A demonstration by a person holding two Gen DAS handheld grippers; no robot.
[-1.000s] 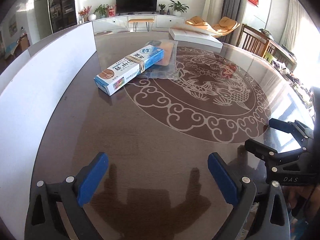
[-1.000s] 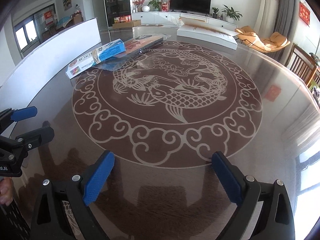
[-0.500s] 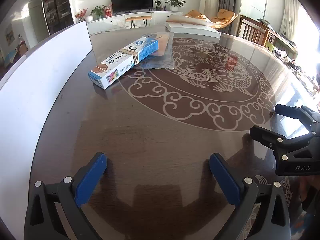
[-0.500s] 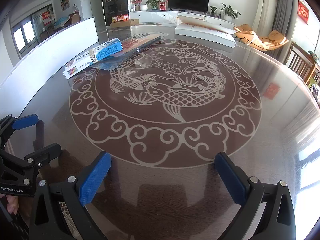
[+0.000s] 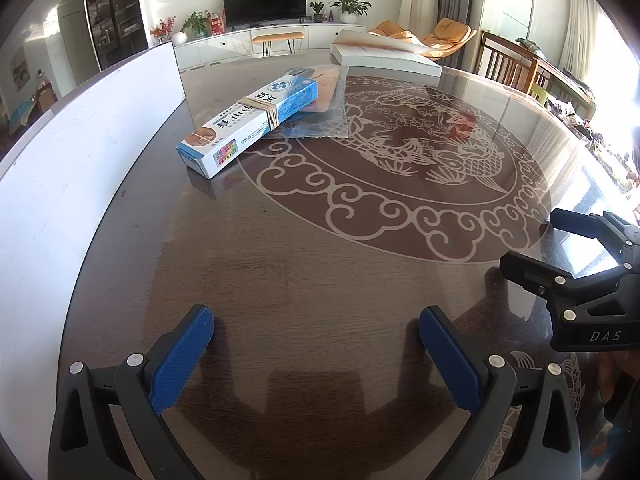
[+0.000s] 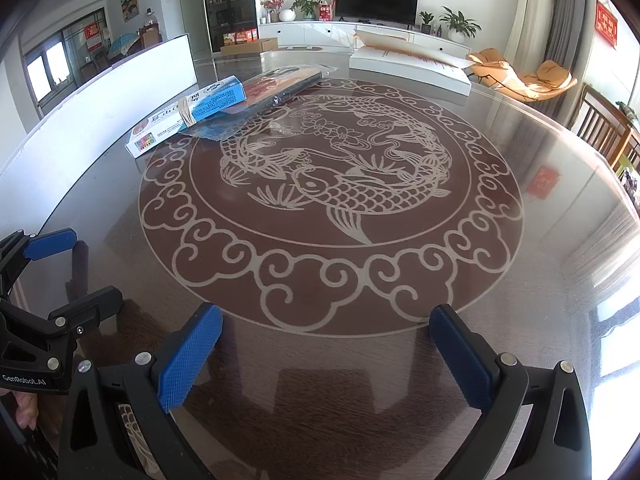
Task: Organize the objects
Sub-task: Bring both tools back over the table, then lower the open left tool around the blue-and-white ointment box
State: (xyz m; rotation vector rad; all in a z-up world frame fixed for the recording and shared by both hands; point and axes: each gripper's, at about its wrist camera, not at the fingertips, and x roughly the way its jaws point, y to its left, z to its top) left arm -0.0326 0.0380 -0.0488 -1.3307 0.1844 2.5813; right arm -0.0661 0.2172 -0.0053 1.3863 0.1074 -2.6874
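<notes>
Both the left gripper [image 5: 314, 354] and the right gripper [image 6: 326, 354] hover with fingers spread and empty, well short of the rubber-banded toothpaste box [image 5: 250, 124], which lies partly on a clear plastic packet [image 5: 320, 108] (contents unclear). A grab at the box risks dragging that slippery packet across the glossy table [image 5: 304, 264], or skidding the box toward the white board [image 5: 80, 152] beside it.

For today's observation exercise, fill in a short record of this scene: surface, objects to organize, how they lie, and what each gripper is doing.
surface: round table with a fish pattern
objects: blue and white box with a rubber band around it; clear plastic bag
arrangement: box lies partly on the bag, at the far left
also on table: flat white box, far side
left gripper: open, empty, near edge
right gripper: open, empty, near edge
</notes>
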